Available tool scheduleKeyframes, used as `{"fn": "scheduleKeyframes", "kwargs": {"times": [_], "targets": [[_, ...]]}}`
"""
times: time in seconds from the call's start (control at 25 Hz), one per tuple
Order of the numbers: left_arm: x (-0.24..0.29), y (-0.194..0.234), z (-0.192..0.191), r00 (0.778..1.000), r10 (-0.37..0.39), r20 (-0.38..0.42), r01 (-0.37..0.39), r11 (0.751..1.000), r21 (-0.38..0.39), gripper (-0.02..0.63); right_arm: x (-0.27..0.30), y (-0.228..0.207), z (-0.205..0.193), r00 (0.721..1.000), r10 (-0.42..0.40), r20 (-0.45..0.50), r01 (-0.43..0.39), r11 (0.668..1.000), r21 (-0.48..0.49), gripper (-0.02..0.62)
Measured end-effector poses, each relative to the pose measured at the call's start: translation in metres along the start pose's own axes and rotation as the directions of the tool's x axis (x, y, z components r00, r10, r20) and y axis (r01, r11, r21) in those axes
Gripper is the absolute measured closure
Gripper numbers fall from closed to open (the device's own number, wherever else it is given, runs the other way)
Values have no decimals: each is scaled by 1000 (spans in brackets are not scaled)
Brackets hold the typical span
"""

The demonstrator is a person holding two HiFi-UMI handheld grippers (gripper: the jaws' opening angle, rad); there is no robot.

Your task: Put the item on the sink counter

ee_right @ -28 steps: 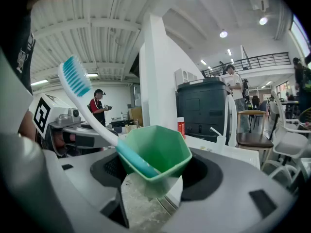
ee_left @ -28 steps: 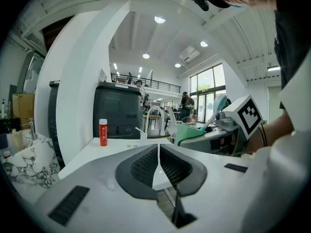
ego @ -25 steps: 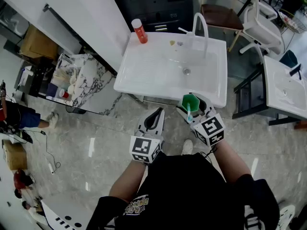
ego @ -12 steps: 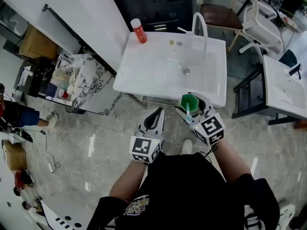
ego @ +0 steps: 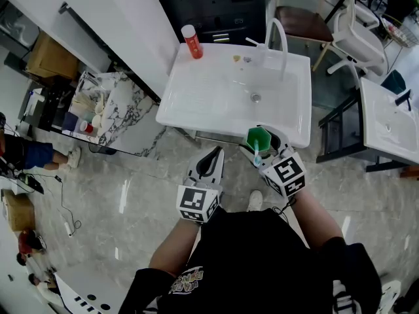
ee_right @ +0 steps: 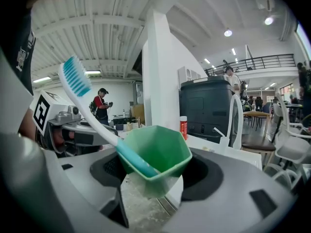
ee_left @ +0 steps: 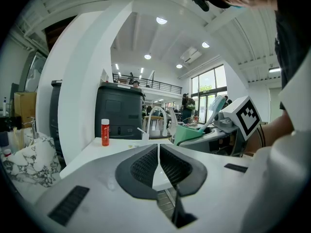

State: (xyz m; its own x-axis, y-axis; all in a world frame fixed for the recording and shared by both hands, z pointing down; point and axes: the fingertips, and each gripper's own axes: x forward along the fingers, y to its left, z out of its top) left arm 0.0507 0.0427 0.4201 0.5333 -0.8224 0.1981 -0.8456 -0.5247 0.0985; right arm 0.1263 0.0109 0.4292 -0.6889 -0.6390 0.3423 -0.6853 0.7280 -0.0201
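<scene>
Glossy white sink counter (ego: 203, 90), translucent green plastic cup (ego: 258, 138)

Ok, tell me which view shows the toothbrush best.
The right gripper view. There the toothbrush fills the frame, teal bristles up at the left and handle dipping into the green cup. The head view shows it only as a small teal stick in the cup. The left gripper view shows it small at the right, bristle end up.

The white sink counter (ego: 196, 103) carried a red bottle (ego: 190, 42) upright at its far left corner and a curved tap (ego: 283, 44) along its far edge, near the right corner.
</scene>
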Motion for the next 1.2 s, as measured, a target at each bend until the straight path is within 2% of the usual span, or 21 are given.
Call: {"fn": "scheduleKeyframes", "kwargs": {"times": [0.72,1.2], "targets": [[-18,50,2,1000,-7,4,7,1000,-7,584,48,19,20,1000,-10,-26,10,999,-31,241],[-34,105,4,998,-56,-2,56,998,9,584,97,43,33,998,-52,-28,52,999,-6,241]]}}
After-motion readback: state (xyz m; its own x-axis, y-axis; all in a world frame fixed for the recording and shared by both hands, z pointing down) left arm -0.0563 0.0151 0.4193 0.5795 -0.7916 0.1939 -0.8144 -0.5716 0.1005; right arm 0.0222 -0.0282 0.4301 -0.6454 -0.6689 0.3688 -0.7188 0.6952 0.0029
